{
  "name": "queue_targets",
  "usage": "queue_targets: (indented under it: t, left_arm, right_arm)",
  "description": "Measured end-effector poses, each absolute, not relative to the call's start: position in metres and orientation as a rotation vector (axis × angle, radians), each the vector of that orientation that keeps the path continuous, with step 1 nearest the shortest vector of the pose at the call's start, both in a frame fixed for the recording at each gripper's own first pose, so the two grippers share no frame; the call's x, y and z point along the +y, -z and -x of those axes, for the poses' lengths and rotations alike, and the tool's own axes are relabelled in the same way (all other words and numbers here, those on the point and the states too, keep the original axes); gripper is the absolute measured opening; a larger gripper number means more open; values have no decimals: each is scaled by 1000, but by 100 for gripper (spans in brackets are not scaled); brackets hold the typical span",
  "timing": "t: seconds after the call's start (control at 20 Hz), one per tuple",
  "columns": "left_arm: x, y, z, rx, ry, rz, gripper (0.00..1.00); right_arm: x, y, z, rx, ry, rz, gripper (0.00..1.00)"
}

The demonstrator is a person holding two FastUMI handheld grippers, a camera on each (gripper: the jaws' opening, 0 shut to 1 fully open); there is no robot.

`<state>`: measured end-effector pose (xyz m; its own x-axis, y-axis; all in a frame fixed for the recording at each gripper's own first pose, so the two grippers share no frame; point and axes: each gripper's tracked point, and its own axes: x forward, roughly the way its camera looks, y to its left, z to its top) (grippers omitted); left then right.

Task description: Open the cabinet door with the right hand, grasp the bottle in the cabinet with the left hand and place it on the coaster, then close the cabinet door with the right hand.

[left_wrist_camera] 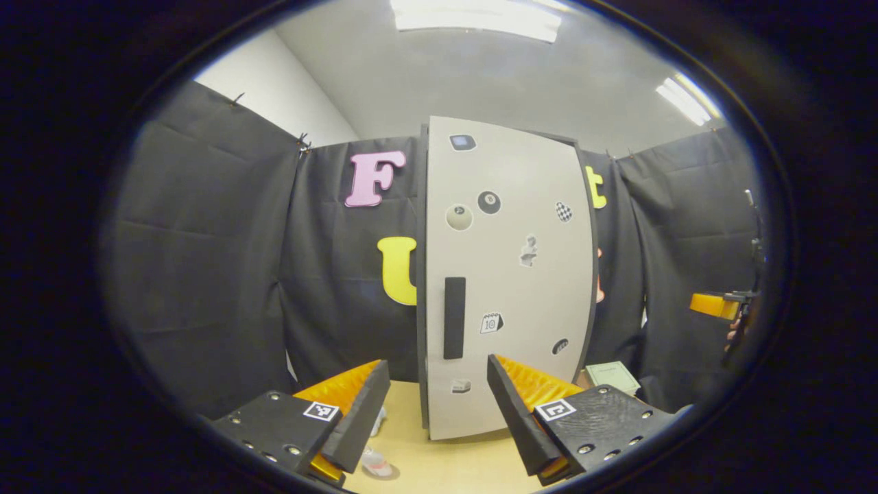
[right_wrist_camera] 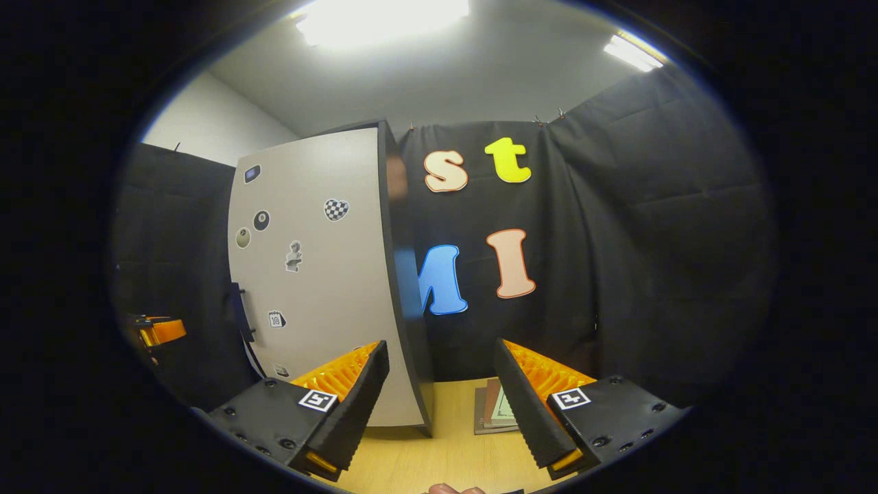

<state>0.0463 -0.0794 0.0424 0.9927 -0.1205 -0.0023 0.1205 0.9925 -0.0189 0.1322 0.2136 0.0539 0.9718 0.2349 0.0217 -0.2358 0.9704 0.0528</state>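
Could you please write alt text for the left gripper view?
A tall pale grey cabinet with its sticker-dotted door shut and a black vertical handle stands on a light wooden table. The left gripper is open before it, holding nothing.

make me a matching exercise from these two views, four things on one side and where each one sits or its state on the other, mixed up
Things:
1. cabinet door
2. door handle
3. stack of books
4. left gripper

Place or state:
A. lying flat on the table, to the right of the cabinet
B. open, holding nothing, facing the cabinet
C. shut, with small stickers scattered over its front
D. a dark upright bar near the door's left edge

Pairs: 1-C, 2-D, 3-A, 4-B
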Motion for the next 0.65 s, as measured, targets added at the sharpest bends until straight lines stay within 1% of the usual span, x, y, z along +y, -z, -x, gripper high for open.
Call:
queue_targets:
  t: [0.2, 0.25, 0.3, 0.45, 0.5, 0.55, 0.6, 0.65]
  left_arm:
    - [-68, -38, -41, 5, 110, -6, 87]
    - [-61, -38, -42, 2, 101, -5, 86]
    - [-56, -40, -42, -4, 95, 2, 87]
    - [-49, -41, -45, -29, 115, 23, 87]
    - [-46, -39, -45, -37, 124, 11, 88]
    - [-42, -37, -46, -43, 126, -3, 87]
    - [-37, -37, -47, -50, 126, -15, 86]
    - [-34, -36, -47, -54, 128, -20, 86]
  right_arm:
    - [221, -44, -129, 6, -230, -58, 97]
    - [224, -41, -129, 14, -228, -63, 92]
    - [226, -39, -128, 20, -224, -66, 97]
    - [230, -34, -125, 27, -204, -54, 97]
    - [231, -32, -123, 29, -195, -49, 92]
    - [231, -28, -122, 31, -187, -46, 98]
    - [232, -26, -120, 34, -180, -43, 97]
    - [233, -24, -118, 38, -173, -40, 92]
